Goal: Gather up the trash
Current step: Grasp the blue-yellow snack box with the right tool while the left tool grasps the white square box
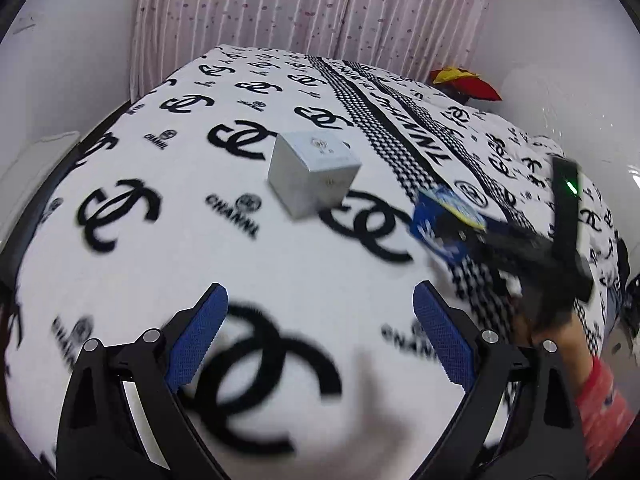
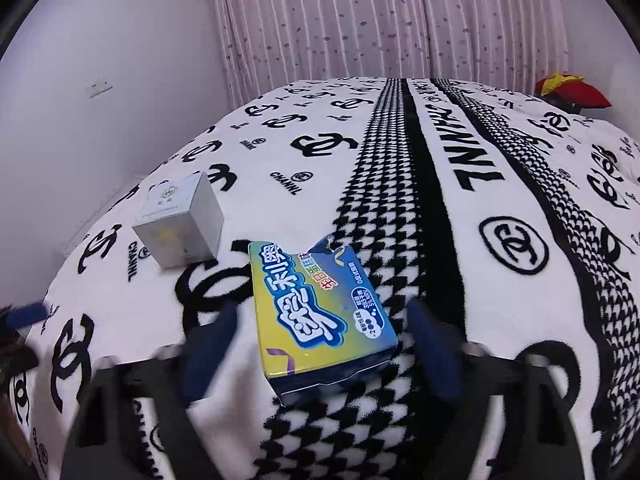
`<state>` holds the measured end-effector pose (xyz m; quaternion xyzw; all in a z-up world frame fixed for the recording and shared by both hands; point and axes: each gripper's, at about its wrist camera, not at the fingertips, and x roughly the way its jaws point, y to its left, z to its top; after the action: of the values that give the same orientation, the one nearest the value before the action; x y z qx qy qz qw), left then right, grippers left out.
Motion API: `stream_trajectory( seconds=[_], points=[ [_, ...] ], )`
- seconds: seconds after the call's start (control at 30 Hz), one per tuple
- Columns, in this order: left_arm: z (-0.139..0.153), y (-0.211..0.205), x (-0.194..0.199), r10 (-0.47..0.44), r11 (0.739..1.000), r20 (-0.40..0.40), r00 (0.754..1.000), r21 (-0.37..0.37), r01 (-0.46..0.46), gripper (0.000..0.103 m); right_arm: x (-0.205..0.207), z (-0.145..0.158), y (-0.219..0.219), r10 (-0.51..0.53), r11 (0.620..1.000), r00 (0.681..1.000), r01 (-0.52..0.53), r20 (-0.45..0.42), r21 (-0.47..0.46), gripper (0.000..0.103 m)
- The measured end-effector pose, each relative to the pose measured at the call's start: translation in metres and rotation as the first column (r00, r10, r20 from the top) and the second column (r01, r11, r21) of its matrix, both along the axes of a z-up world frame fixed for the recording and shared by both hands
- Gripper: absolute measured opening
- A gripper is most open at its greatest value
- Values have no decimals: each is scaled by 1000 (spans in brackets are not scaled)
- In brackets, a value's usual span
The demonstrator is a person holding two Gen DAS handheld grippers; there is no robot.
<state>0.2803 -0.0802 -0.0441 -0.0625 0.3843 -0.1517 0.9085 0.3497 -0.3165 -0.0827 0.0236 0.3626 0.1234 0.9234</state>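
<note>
On the logo blanket [image 2: 500, 152], my right gripper [image 2: 320, 344] straddles the blue box [image 2: 320, 312], jaws apart, not gripping; my left gripper [image 1: 320, 344] is spread empty, the white box [image 1: 312, 172] mid-frame.

The blanket [image 2: 440, 184] carries interlocked double-C logos, the small word "CHANNL" beside round badges, and a large "CHANNL" along its black-edged stripe. The blue-yellow box [image 2: 320, 320] bears big white Chinese characters, too distorted to read surely. The print on the white box [image 2: 180, 224] is illegible.
</note>
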Motion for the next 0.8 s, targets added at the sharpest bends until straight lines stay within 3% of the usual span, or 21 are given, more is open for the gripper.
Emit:
stream_trajectory(
  seconds=[0.1, 0.37, 0.6, 0.8],
  points=[
    [-3, -7, 19, 12, 1000, 10, 1000, 16, -12, 91, -8, 0, -3, -6, 1000, 999, 5, 41, 17, 59],
    [-14, -45, 67, 27, 989, 52, 998, 145, -34, 91, -21, 3, -17, -43, 996, 992, 33, 120, 86, 59],
    [-24, -72, 106, 97, 955, 65, 993, 276, -111, 91, -25, 5, -17, -28, 995, 990, 14, 139, 104, 59],
    [-30, -62, 143, 231, 949, 16, 973, 218, -229, 91, -28, 6, -15, -21, 995, 988, 6, 156, 99, 59]
  ],
)
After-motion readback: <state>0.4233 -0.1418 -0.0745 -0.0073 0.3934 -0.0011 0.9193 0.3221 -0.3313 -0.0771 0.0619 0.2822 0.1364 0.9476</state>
